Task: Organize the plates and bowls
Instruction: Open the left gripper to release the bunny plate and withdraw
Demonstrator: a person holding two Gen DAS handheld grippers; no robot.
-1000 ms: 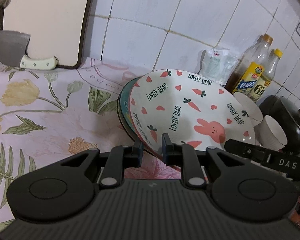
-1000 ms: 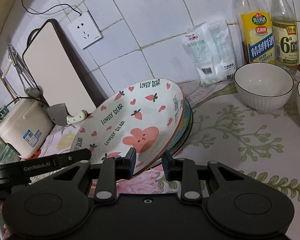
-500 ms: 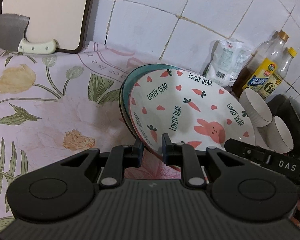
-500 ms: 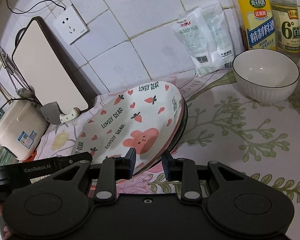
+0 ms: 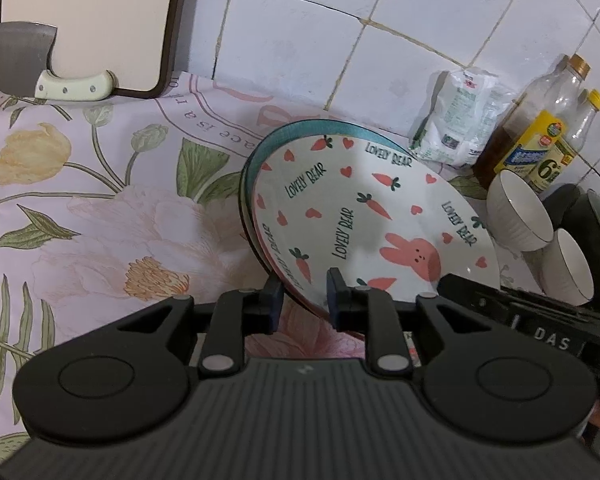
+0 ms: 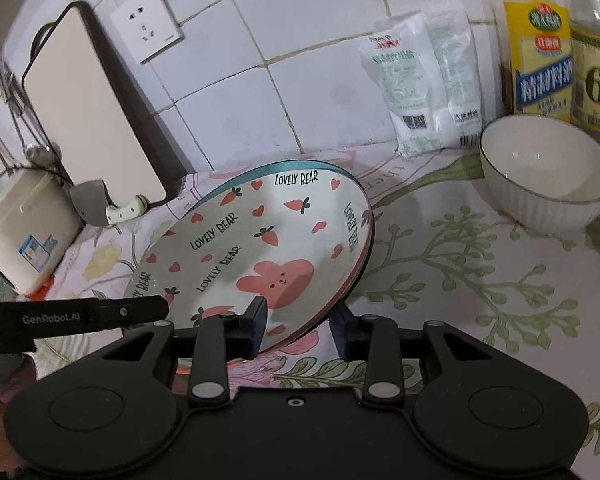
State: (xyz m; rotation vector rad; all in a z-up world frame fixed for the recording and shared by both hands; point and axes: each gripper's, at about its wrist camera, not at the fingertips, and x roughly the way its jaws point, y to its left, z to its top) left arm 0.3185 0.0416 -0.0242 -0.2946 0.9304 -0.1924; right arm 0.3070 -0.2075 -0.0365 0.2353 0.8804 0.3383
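Plate stack point(image 5: 364, 220), rabbit-print plate on top and teal-rimmed plate beneath, held tilted above floral surface point(image 5: 80, 208). Left tongs point(image 5: 303, 300) clamped on near rim; right tongs point(image 6: 300, 322) clamped on opposite rim. Risk: plates sliding apart if tilt steepens, since glazed faces offer little friction. Risk: rim slipping out if either clamp loosens. Risk: collision with white bowl point(image 6: 548, 172) nearby if swung right.
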